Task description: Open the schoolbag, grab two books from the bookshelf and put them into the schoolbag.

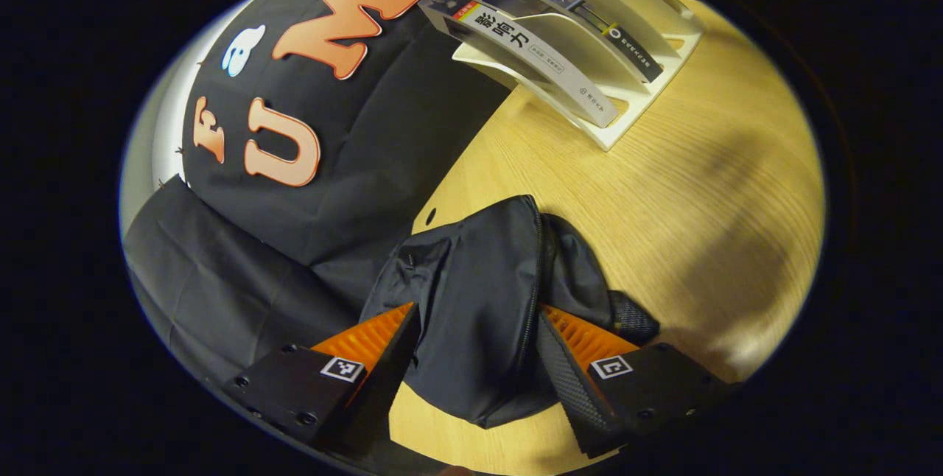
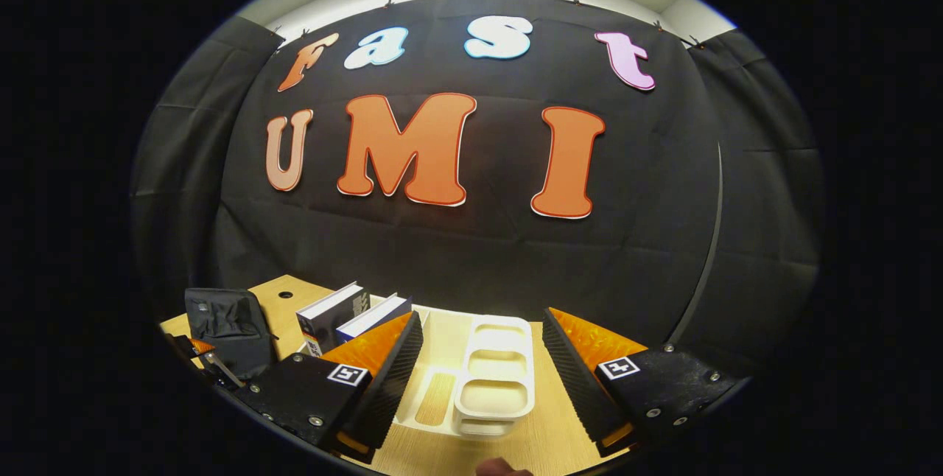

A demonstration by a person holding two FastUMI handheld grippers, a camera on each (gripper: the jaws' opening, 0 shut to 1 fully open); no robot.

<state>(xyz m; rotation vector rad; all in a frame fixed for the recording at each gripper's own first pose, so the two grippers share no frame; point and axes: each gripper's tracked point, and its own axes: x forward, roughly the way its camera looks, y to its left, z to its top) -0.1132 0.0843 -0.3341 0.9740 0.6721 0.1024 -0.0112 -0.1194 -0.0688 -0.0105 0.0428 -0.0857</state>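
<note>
left tongs (image 1: pixel 477 358) astride schoolbag (image 1: pixel 479 299) — table edge (image 1: pixel 412 424) near

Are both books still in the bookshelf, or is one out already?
Both in. In the left gripper view the two books lean in the slots of the white bookshelf; neither is in a gripper.

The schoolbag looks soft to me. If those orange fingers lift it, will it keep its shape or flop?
Probably flop. The schoolbag is thin, dark, creased fabric, slumped on the table between the left gripper's open fingers, so it likely sags when lifted. The sheen suggests it may be a bit slippery. It looks light, apparently empty: both books sit in the bookshelf.
</note>
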